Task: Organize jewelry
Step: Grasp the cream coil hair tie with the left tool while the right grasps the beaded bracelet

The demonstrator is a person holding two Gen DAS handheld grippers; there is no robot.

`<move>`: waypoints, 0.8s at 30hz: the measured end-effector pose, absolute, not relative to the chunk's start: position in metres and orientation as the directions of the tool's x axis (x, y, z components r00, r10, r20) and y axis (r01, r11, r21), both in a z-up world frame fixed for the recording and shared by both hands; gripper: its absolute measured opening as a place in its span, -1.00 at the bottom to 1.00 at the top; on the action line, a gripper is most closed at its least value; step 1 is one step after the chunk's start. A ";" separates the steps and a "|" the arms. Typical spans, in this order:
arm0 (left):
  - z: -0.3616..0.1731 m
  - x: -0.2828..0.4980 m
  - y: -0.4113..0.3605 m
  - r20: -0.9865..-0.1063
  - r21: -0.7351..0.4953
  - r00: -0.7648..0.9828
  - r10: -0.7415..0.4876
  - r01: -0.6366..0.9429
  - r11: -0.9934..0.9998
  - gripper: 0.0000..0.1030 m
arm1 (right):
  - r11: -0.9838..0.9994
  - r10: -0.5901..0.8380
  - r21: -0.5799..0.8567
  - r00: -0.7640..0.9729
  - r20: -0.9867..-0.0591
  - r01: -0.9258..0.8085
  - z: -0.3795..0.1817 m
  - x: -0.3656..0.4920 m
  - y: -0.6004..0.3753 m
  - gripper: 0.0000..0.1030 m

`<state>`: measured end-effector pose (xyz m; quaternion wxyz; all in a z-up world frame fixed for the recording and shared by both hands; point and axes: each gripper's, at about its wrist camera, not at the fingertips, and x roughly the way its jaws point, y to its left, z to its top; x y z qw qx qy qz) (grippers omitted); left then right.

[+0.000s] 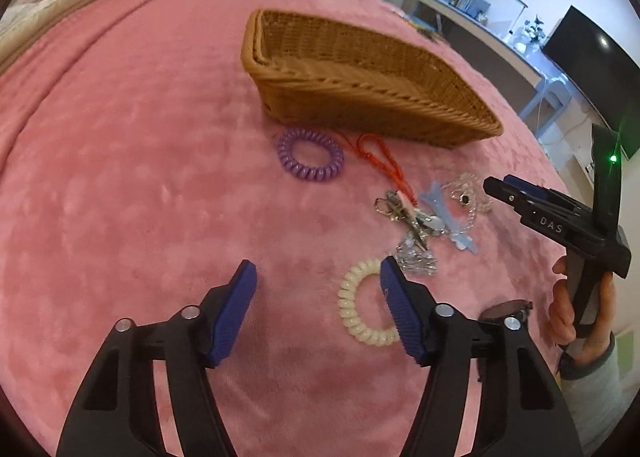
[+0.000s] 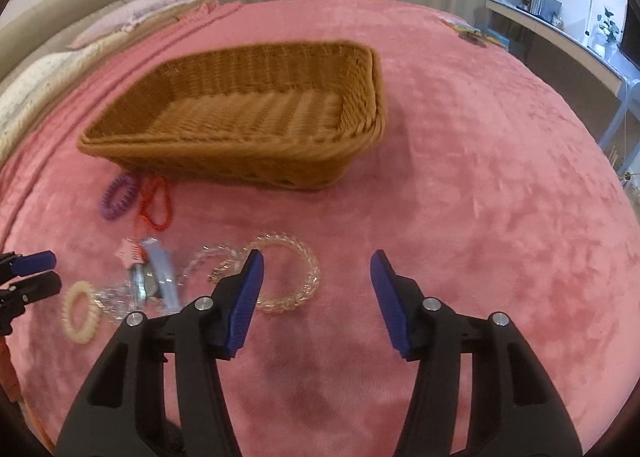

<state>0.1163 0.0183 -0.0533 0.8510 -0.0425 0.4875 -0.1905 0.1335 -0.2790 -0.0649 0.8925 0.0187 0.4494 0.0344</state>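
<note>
From where I sit, the wicker basket [image 2: 240, 125] stands empty on the pink bed cover [image 2: 480, 217], and I judge it is the home for everything lying loose in front of it, which is why the pieces are strewn just short of its near wall. My left claw [image 1: 318, 277] has its jaws apart with nothing between the pads; its right pad sits over the edge of the cream coil band [image 1: 362, 305], so I take that as its likely pick. My right claw [image 2: 316, 269] is likewise parted and empty, its left pad overlapping the clear coil band [image 2: 292, 277], which lies flat and apart from the heap, an easy first grab. Counting: one basket; four coil bands that I can tell, the cream one, the clear one, a purple coil band [image 1: 311, 155] just beside the basket, and what looks like a second clear band [image 2: 210, 263] next to the heap. One red cord loop [image 1: 376, 155] trails into a tangled pile [image 1: 424, 221] of silver pieces and a pale blue clip, too knotted for me to count.
</note>
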 end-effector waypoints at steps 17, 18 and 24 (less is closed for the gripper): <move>-0.062 0.093 -0.041 -0.809 0.050 0.565 -0.163 0.341 0.939 -0.82 | 0.995 0.018 -0.046 0.619 -0.785 -0.087 -0.073 0.129 -0.258 -0.85; -0.059 0.092 -0.039 -0.803 0.034 0.569 -0.178 0.342 0.939 -0.82 | 0.995 0.021 -0.044 0.626 -0.780 -0.088 -0.070 0.127 -0.258 -0.85; -0.024 0.089 -0.031 -0.731 -0.013 0.640 -0.236 0.333 0.943 -0.83 | 0.991 0.027 -0.071 0.692 -0.722 -0.112 -0.036 0.110 -0.250 -0.85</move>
